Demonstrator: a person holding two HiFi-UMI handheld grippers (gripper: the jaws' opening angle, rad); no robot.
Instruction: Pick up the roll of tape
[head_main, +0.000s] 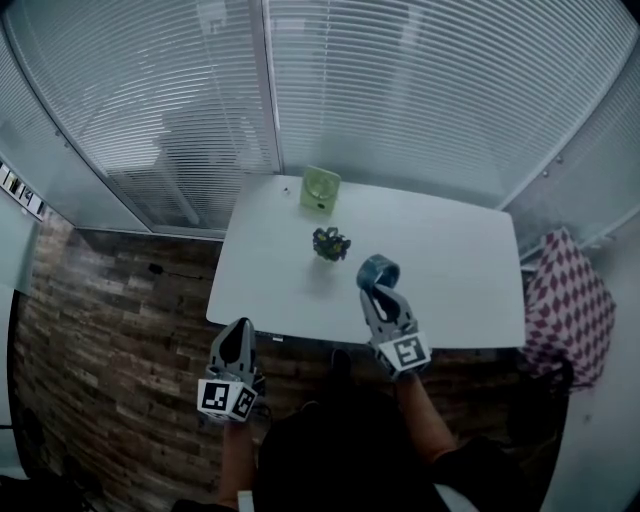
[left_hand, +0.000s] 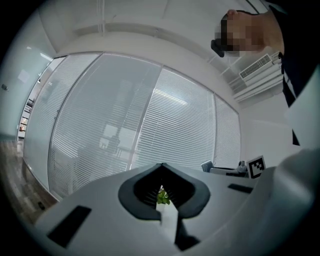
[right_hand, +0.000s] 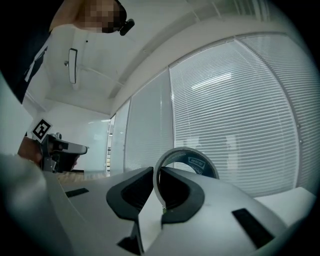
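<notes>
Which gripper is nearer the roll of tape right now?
Right. The right gripper has its fingers shut on the wall of the roll of tape, over the table. The left gripper is off the table's near edge, well left of the roll.

Light green box (head_main: 320, 190) is sitting at the white table's (head_main: 460, 270) far edge, little dark plant (head_main: 330, 243) chilling mid-table, checkered cushion (head_main: 570, 300) lying off right.

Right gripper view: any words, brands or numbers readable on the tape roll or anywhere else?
Roll of tape, label inside its core: print there, too blurred to read.
Marker cube, far left: black-and-white square pattern, no words.
No other text shows.
</notes>
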